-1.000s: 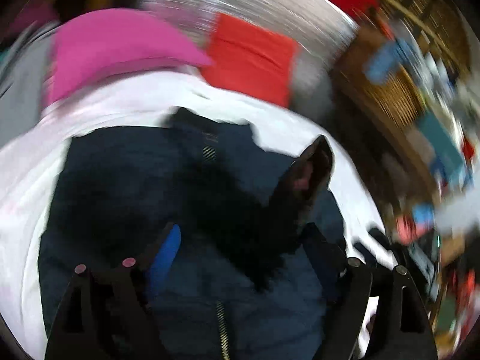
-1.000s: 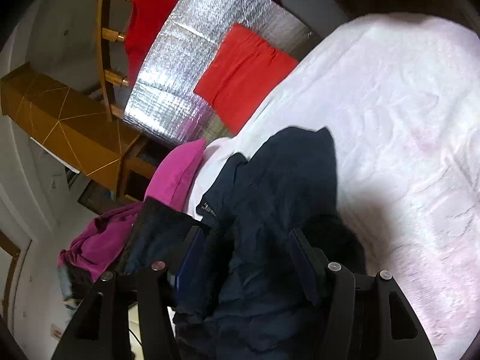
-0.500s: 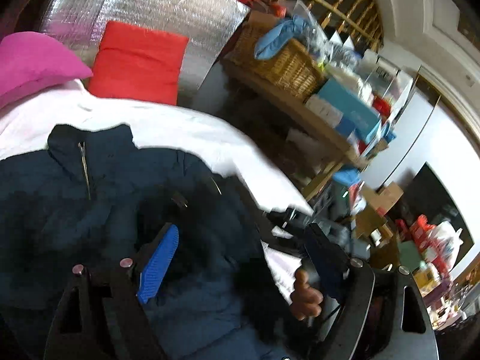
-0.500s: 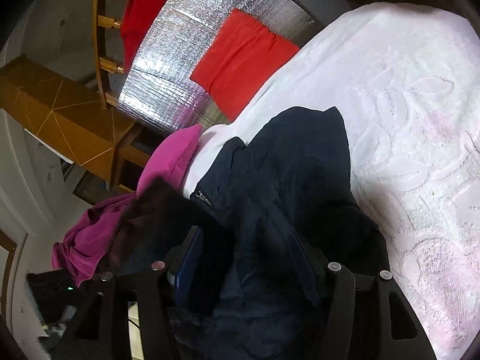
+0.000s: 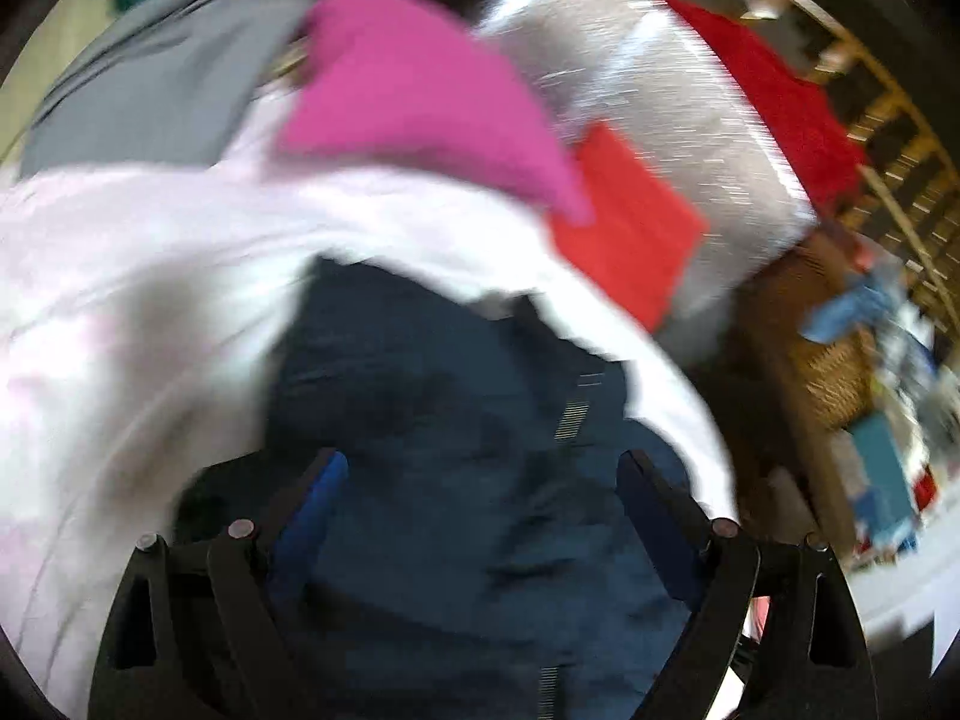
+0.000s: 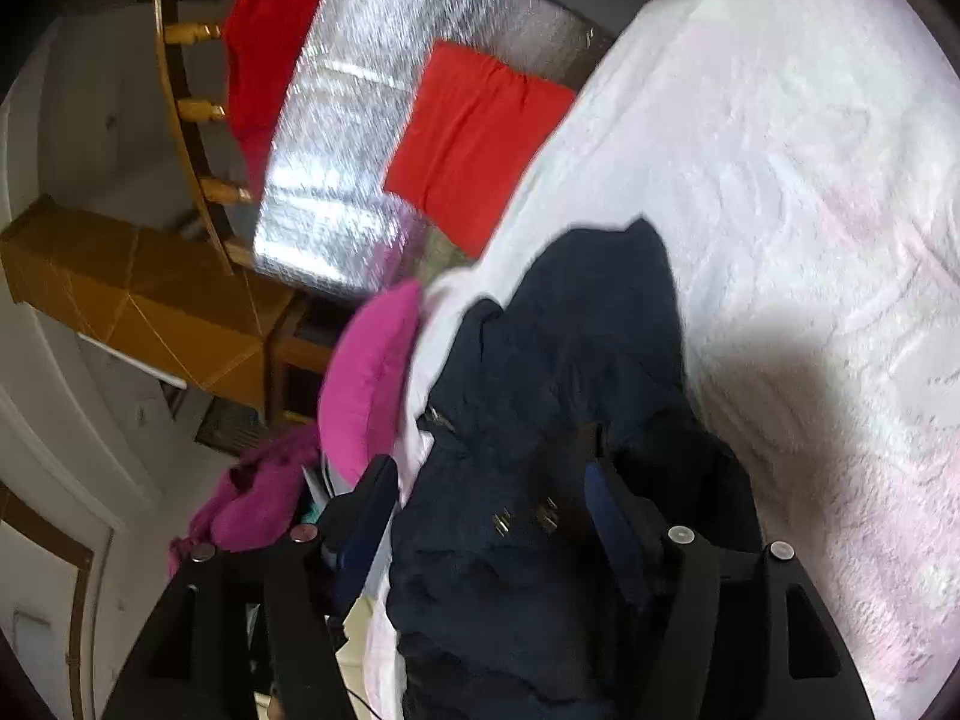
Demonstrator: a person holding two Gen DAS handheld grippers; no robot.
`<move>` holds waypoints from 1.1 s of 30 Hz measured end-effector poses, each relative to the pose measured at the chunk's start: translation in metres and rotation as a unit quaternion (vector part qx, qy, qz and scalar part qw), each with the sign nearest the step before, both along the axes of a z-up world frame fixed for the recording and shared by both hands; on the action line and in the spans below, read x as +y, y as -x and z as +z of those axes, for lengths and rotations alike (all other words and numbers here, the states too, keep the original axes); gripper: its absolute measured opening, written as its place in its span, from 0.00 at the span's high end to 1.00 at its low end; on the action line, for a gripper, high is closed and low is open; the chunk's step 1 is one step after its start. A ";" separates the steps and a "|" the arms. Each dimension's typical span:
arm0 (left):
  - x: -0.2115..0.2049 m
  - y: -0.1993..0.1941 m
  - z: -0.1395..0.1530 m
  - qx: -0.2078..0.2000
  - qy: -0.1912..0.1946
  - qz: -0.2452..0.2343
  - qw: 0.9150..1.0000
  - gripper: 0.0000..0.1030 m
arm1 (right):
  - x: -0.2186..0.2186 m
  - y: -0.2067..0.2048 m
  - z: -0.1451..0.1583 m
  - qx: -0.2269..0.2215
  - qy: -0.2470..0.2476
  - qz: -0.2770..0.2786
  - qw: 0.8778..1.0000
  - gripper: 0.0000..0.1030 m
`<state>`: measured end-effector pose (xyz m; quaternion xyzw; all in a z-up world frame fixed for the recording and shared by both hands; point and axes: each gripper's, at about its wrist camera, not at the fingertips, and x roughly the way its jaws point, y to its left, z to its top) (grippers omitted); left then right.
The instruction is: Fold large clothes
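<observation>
A dark navy zip jacket (image 5: 456, 396) lies crumpled on a white and pale pink bedspread (image 5: 120, 300). My left gripper (image 5: 480, 480) is open, its blue-padded fingers spread over the jacket, nothing held between them. In the right wrist view the jacket (image 6: 570, 372) is bunched near the bed's left edge. My right gripper (image 6: 492, 504) is open with jacket fabric bulging between the spread fingers; whether the fingers touch it is unclear.
A magenta pillow (image 5: 420, 96) and a red cushion (image 5: 624, 240) lie at the head of the bed against a silver foil panel (image 6: 372, 138). A wicker basket (image 5: 840, 378) and cluttered shelves stand right of the bed. The bedspread (image 6: 810, 240) stretches right of the jacket.
The left gripper swung back from the shelf side toward the pillows, with motion blur. The jacket in the right view shifted and bunched closer to the right gripper.
</observation>
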<state>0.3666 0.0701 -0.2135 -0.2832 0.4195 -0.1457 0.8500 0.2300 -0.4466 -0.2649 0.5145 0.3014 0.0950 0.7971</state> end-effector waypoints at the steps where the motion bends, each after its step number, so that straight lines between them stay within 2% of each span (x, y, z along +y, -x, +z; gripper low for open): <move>1: 0.006 0.000 -0.011 0.017 -0.002 0.009 1.000 0.12 | 0.006 -0.005 -0.002 0.021 0.016 0.007 1.000 0.33; 4: 0.013 0.004 -0.035 0.047 -0.018 0.031 0.998 0.13 | 0.020 -0.017 -0.009 0.065 0.059 0.023 0.996 0.34; 6: 0.013 0.004 -0.042 0.051 -0.024 0.035 0.998 0.13 | 0.029 -0.024 -0.011 0.079 0.084 0.035 0.993 0.40; 8: 0.016 0.001 -0.047 0.043 -0.035 0.032 0.998 0.21 | 0.041 -0.032 -0.012 0.091 0.118 0.059 0.987 0.66; 9: 0.016 0.000 -0.048 0.043 -0.043 0.028 0.998 0.29 | 0.047 -0.035 -0.010 0.093 0.139 0.067 0.984 0.70; 10: 0.016 0.001 -0.050 0.045 -0.054 0.024 0.997 0.37 | 0.052 -0.037 -0.007 0.090 0.162 0.068 0.980 0.74; 11: 0.014 -0.002 -0.052 0.048 -0.065 0.023 0.996 0.41 | 0.058 -0.039 0.001 0.079 0.195 0.068 0.975 0.80; 14: 0.009 -0.013 -0.055 0.052 -0.070 0.032 0.996 0.50 | 0.074 -0.037 0.033 0.015 0.301 0.052 0.952 0.83; 17: 0.006 -0.018 -0.051 0.049 -0.072 0.031 0.996 0.52 | 0.078 -0.048 0.049 -0.027 0.351 0.026 0.936 0.83; 19: 0.002 -0.019 -0.053 0.059 -0.088 0.027 0.994 0.52 | 0.072 -0.064 0.040 -0.012 0.358 0.024 0.933 0.82; 20: 0.001 -0.020 -0.053 0.061 -0.097 0.027 0.993 0.51 | 0.068 -0.076 0.026 0.016 0.358 0.028 0.933 0.81; 22: -0.003 -0.022 -0.053 0.064 -0.116 0.024 0.991 0.43 | 0.066 -0.091 0.004 0.062 0.350 0.047 0.933 0.76; 24: -0.007 -0.026 -0.053 0.066 -0.131 0.016 0.989 0.39 | 0.065 -0.090 0.009 0.061 0.340 0.047 0.937 0.73; 25: -0.008 -0.026 -0.052 0.067 -0.134 0.015 0.989 0.39 | 0.063 -0.088 0.015 0.063 0.329 0.053 0.941 0.65; 26: -0.008 -0.025 -0.050 0.068 -0.134 0.017 0.988 0.39 | 0.058 -0.084 0.020 0.056 0.311 0.057 0.947 0.50; 28: -0.007 -0.023 -0.046 0.068 -0.129 0.015 0.989 0.39 | 0.044 -0.067 0.033 0.028 0.298 0.033 0.954 0.31; 30: -0.007 -0.018 -0.039 0.062 -0.130 0.013 0.989 0.39 | 0.027 -0.051 0.045 0.015 0.296 -0.003 0.955 0.29; 32: -0.005 -0.012 -0.034 0.050 -0.133 0.015 0.990 0.34 | 0.006 -0.040 0.046 0.022 0.271 -0.026 0.962 0.29; 33: -0.003 -0.010 -0.032 0.047 -0.135 0.017 0.990 0.28 | -0.002 -0.037 0.044 0.029 0.260 -0.035 0.964 0.29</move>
